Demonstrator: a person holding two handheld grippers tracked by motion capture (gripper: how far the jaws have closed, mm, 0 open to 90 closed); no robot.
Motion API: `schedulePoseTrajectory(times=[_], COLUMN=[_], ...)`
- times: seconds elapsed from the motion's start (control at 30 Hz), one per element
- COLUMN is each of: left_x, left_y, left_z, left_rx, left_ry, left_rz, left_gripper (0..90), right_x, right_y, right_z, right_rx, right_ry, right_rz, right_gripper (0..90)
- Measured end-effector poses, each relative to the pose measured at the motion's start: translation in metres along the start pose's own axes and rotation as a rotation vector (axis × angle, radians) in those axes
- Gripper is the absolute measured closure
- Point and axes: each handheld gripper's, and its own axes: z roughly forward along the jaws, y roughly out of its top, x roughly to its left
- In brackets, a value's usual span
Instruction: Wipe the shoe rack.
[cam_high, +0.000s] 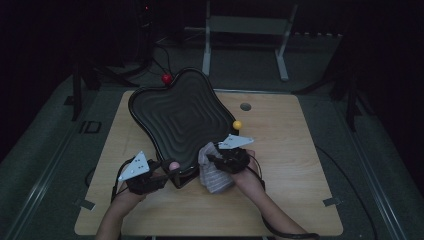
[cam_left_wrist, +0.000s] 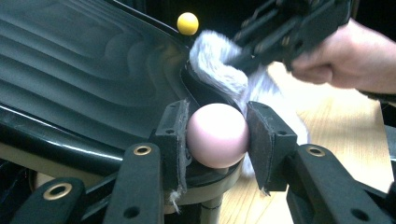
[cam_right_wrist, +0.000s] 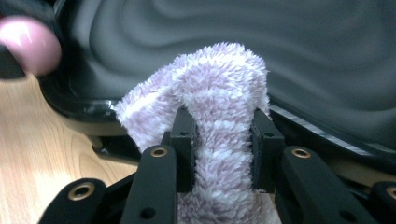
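Observation:
A black, wave-ribbed tray (cam_high: 180, 120) stands tilted on the wooden table, with ball knobs at its corners: red (cam_high: 166, 78) at the back, yellow (cam_high: 237, 124) on the right, pink (cam_high: 173, 166) nearest me. My left gripper (cam_high: 167, 172) is shut on the pink ball (cam_left_wrist: 217, 135), one pad against each side. My right gripper (cam_high: 210, 157) is shut on a fluffy lilac cloth (cam_right_wrist: 224, 84), which lies against the tray's near edge (cam_right_wrist: 303, 56) just right of the pink ball (cam_right_wrist: 30, 44). In the left gripper view the cloth (cam_left_wrist: 219, 70) hangs from the right gripper (cam_left_wrist: 289, 28).
The wooden table (cam_high: 290, 150) has a round grey grommet (cam_high: 245, 106) behind the tray. A white metal frame (cam_high: 245, 30) stands on the floor beyond the table. Dark cables and stands line the floor at the left and right.

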Motion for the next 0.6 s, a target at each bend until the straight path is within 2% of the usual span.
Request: schedulePoseTrajectory(times=[0.07,0.17,0.2,0.27,0.33,0.4,0.5,0.6], left_x=[0.0,0.0,0.0,0.0,0.0,0.0,0.0,0.0], left_y=[0.0,0.0,0.0,0.0,0.0,0.0,0.0,0.0], left_z=[0.0,0.0,0.0,0.0,0.0,0.0,0.0,0.0], left_rx=[-0.003,-0.002,-0.003,-0.002,0.001,-0.002,0.001,-0.001], left_ry=[0.001,0.0,0.001,0.001,0.002,0.002,0.004,0.003], left_rz=[-0.001,0.0,-0.001,0.0,-0.001,-0.003,-0.001,-0.001], left_gripper=[60.2,60.2,60.2,60.2,60.2,60.1,60.2,60.2], right_x=[0.005,0.007,0.008,0.012,0.018,0.021,0.019,0.027], right_y=[-0.004,-0.006,-0.005,-0.002,-0.001,-0.005,-0.013,-0.009], right_z=[0.004,0.005,0.003,-0.004,-0.007,0.0,0.006,-0.003], right_rx=[0.003,0.039,0.04,0.008,-0.002,0.019,0.064,0.034], right_ry=[-0.016,-0.009,-0.004,0.03,0.033,0.034,0.051,0.09], right_rz=[-0.008,-0.022,-0.026,-0.022,-0.035,-0.036,-0.011,-0.022], right_gripper=[69.1,69.1,69.0,69.0,69.1,69.1,69.0,69.0])
